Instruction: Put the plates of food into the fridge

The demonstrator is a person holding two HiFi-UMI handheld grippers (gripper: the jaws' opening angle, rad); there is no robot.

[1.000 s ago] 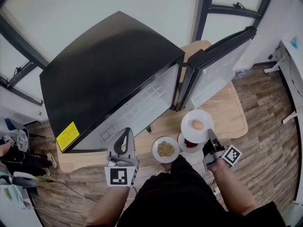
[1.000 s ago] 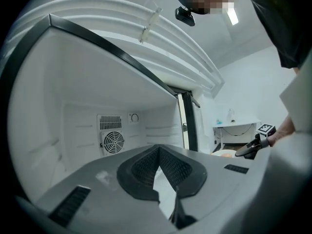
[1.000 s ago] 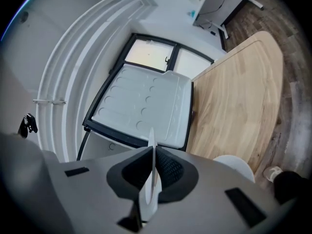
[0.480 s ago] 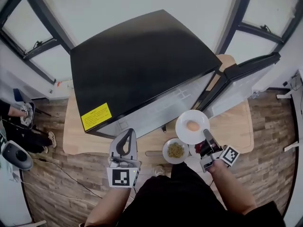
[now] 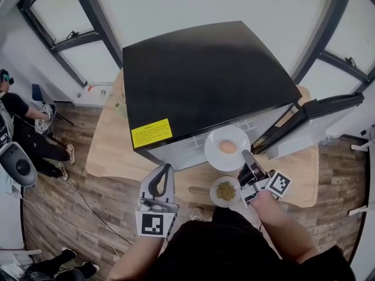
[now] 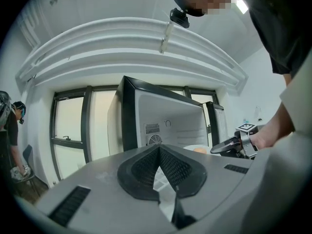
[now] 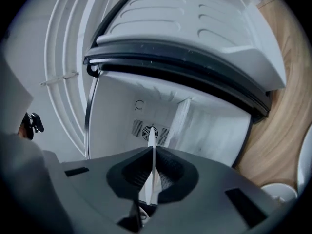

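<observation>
Low wooden table on plank flooring, carrying a black fridge with its door swung open. Right gripper pinches the rim of a white plate, which bears one pale orange rounded item (type uncertain) and is held at the fridge's open front. Left gripper: jaws pressed together, empty. On the table just beside the right gripper sits a small dish of yellow-green food.

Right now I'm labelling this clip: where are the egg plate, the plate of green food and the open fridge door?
egg plate (image 5: 215, 156), head view, bare white surface near its left rim.
plate of green food (image 5: 214, 191), head view, left rim.
open fridge door (image 5: 319, 109), head view, black top edge.
</observation>
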